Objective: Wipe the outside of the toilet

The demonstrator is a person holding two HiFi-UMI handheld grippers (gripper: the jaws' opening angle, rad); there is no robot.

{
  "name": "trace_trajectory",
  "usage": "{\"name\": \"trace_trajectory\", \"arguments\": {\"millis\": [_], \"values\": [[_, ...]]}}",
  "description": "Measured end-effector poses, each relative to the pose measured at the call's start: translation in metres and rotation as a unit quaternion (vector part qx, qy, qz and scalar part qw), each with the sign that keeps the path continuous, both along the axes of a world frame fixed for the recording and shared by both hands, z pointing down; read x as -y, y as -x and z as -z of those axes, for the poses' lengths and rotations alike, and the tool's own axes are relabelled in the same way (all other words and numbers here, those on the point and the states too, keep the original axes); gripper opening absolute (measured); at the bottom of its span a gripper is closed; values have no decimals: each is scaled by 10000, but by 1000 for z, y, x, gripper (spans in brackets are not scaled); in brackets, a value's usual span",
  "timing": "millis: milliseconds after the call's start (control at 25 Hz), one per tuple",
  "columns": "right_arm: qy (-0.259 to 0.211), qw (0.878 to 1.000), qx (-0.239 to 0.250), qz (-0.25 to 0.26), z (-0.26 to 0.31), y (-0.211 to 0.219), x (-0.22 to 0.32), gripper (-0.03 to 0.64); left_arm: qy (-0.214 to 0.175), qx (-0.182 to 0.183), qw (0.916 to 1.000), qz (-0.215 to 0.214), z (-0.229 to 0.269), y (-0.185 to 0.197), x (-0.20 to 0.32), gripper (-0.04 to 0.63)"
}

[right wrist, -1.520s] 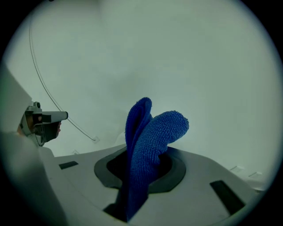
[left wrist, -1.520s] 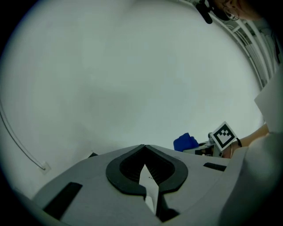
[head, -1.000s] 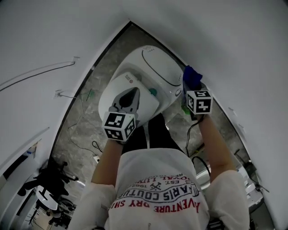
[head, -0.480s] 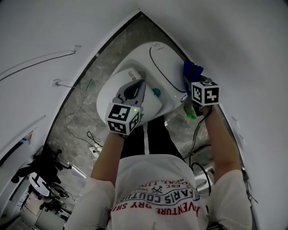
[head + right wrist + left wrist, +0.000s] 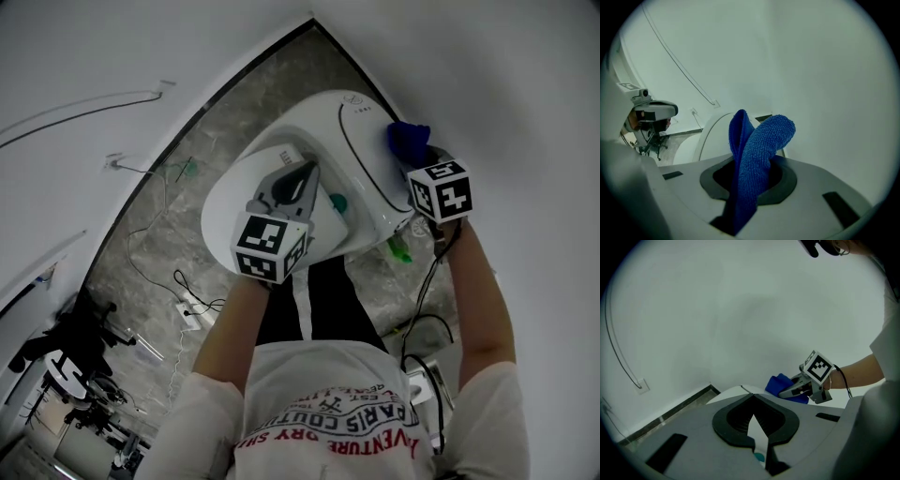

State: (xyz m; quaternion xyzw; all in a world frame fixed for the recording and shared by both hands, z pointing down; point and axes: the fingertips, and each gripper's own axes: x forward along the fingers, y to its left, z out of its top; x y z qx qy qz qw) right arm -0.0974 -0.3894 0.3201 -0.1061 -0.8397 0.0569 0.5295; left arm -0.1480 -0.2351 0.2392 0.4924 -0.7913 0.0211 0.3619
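Note:
The white toilet [image 5: 281, 155] stands in the corner, with its lid down. My left gripper [image 5: 302, 178] hovers over the lid, jaws shut and empty, its marker cube toward me. My right gripper [image 5: 419, 164] is at the toilet's right side near the wall, shut on a blue cloth [image 5: 408, 141] that bulges from its jaws against the rim. In the right gripper view the blue cloth [image 5: 761, 140] fills the jaws and hides the fingers, with the toilet [image 5: 712, 131] behind it. The left gripper view shows the right gripper [image 5: 797, 389] and the cloth [image 5: 780, 384] ahead.
Walls close in on both sides of the toilet. Thin cables [image 5: 155, 253] trail over the marble floor on the left. A green item [image 5: 400, 251] lies by the toilet's right base, and a teal spot [image 5: 337, 202] is on its top. Dark equipment [image 5: 75, 347] stands at lower left.
The right gripper with the cloth has slid a little farther back along the toilet's right side. The left gripper stays over the lid, and the head view has shifted.

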Motion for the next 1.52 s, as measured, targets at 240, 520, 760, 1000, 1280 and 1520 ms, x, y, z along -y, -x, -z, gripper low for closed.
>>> {"name": "trace_trajectory", "arguments": {"millis": [240,520,760,1000,1280,1520], "values": [[-345,9972,223,632,0,42,-12,72,-158,-27,9995,267,-25,37,-17,8],[-743,9896,397,1166,-4,82,-26,72,-308,-93,9991,290,-67,65,-33,8],[-525,9890,415,1322,-10,118,-44,72,-334,-185,9983,444,-92,82,-51,8],[-331,9803,16,1945,-21,162,-86,72,-312,-293,9977,525,-106,89,-81,8],[-824,9540,-793,2770,-54,184,-121,72,-238,-503,9939,948,-128,105,-134,8],[-1037,9297,-1358,3263,-79,194,-142,72,-168,-639,9890,1322,-144,119,-171,8]]}}
